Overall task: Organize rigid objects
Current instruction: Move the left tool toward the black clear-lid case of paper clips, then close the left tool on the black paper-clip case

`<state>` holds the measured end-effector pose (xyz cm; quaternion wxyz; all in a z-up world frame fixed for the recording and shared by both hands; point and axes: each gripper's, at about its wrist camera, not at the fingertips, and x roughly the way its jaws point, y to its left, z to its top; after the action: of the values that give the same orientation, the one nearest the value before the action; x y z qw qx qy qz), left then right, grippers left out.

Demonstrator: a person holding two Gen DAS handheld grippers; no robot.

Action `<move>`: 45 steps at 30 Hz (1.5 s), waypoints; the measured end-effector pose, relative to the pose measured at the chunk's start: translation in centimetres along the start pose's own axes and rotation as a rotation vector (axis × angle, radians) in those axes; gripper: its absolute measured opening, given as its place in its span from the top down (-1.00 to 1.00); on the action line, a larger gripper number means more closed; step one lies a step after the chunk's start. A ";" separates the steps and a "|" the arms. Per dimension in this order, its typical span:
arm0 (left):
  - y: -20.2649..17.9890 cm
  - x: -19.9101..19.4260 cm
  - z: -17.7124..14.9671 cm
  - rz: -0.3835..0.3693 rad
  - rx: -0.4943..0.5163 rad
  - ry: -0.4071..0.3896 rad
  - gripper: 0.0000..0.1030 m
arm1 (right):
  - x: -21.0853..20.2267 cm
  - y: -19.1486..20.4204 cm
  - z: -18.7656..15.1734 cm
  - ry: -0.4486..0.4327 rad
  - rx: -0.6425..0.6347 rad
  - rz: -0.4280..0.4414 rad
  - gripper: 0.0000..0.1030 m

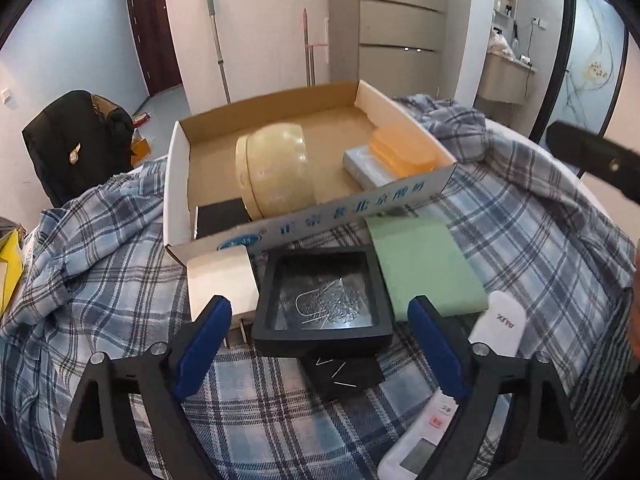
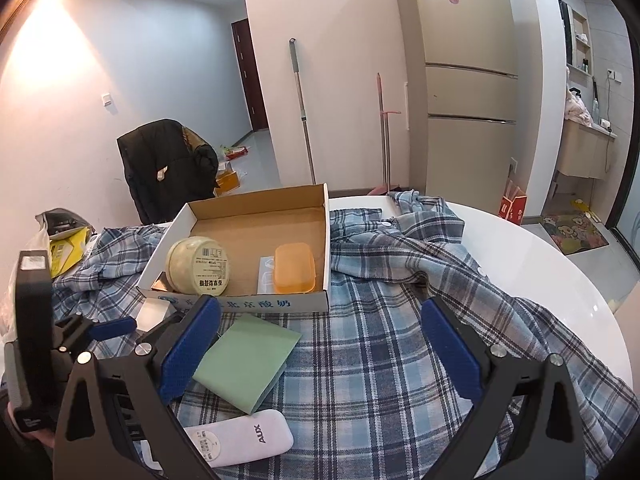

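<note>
My left gripper (image 1: 320, 312) is open, its blue pads on either side of a black frame case (image 1: 324, 276) with a clear film window, not touching it. The case lies on the plaid cloth (image 1: 120, 280) between a white box (image 1: 220, 280) and a green pad (image 1: 424, 264). Behind stands an open cardboard box (image 1: 176, 184) holding a cream round tin (image 1: 276, 172), an orange soap box (image 1: 400, 150) and a clear packet (image 1: 360, 164). My right gripper (image 2: 320, 352) is open over the cloth with nothing between its pads. The green pad (image 2: 248, 360) and a white remote (image 2: 240, 436) lie by its left finger.
A small black piece (image 1: 344, 372) lies under the case, and a white device with a screen (image 1: 420, 440) near my left gripper's right finger. The round white table (image 2: 540, 280) shows bare at the right. A chair with a black jacket (image 2: 168, 168) stands behind; a yellow bag (image 2: 68, 252) sits at the left.
</note>
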<state>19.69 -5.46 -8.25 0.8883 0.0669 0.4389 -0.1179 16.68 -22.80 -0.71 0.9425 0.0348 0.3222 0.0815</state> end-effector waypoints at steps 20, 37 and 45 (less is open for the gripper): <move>1.1 -4.1 -2.4 -0.006 -0.036 -0.087 -0.39 | 0.5 -0.1 -0.3 0.020 -0.012 -0.006 -0.94; -1.0 -2.7 -4.3 -0.023 0.047 0.023 -0.39 | 0.8 0.0 -0.5 0.035 -0.012 -0.009 -0.94; -1.2 0.0 -3.3 -0.012 0.064 0.129 -0.43 | 1.0 0.1 -0.6 0.050 -0.014 -0.005 -0.94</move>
<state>16.82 -5.89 -10.26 0.8549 0.0999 0.4916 -0.1325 17.11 -22.48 -1.79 0.9347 0.0256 0.3450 0.0822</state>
